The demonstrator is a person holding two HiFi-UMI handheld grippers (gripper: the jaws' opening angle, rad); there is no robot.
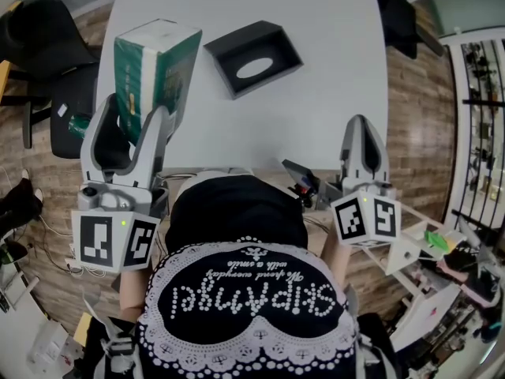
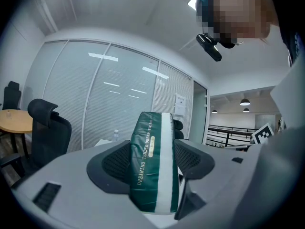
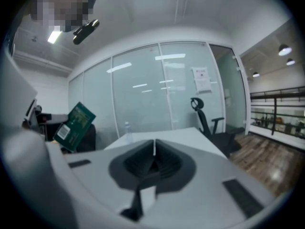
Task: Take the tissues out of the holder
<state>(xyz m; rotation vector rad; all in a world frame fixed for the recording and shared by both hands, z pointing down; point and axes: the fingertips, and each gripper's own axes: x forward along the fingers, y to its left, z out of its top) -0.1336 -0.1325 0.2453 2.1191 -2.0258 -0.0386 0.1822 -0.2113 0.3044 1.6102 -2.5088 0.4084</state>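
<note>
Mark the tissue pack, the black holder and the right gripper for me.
tissue pack [image 1: 146,69], head view, on its green side face.
black holder [image 1: 276,44], head view, on the top face beside the oval slot.
right gripper [image 3: 153,152], right gripper view, on the seam where its tongs meet.

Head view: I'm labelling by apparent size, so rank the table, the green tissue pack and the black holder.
1. table
2-3. green tissue pack and black holder look about alike; the pack is raised nearer the camera, so unranked.
</note>
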